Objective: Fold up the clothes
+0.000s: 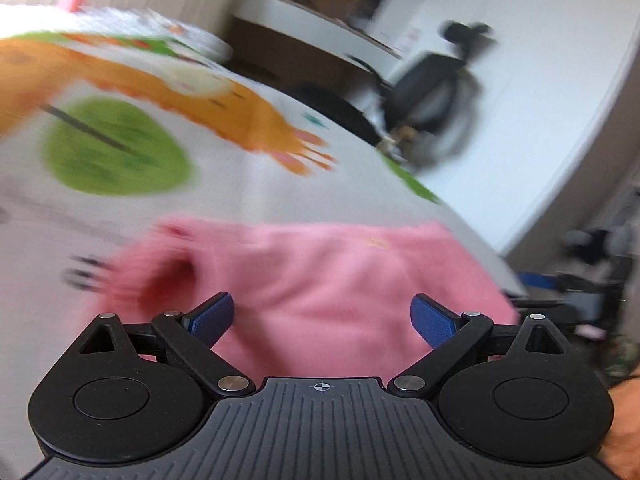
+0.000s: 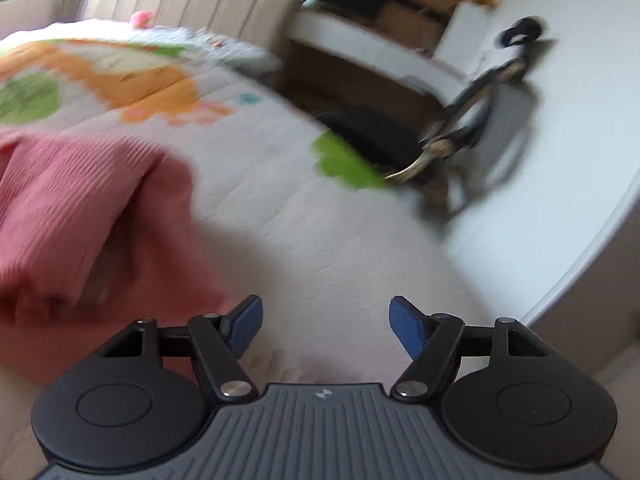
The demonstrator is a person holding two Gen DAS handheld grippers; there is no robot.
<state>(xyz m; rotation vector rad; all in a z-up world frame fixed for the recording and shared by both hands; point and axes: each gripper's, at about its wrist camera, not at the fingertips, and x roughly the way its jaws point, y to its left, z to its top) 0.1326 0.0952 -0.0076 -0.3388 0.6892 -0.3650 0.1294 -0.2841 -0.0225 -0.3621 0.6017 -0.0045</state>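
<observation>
A pink knit garment [image 1: 320,280] lies bunched on a bed with a white quilt [image 1: 248,184] printed with orange and green shapes. My left gripper [image 1: 322,316] is open and empty, just above the garment's near side. In the right wrist view the same pink garment [image 2: 80,208] lies to the left. My right gripper [image 2: 326,326] is open and empty over bare quilt [image 2: 320,220], to the right of the garment. Both views are blurred by motion.
The bed's right edge [image 1: 460,216] drops to the floor. An office chair [image 1: 432,92] stands beside the bed, also seen in the right wrist view [image 2: 480,128]. A desk [image 2: 380,52] stands behind it. A padded headboard [image 2: 192,4] is at the far end.
</observation>
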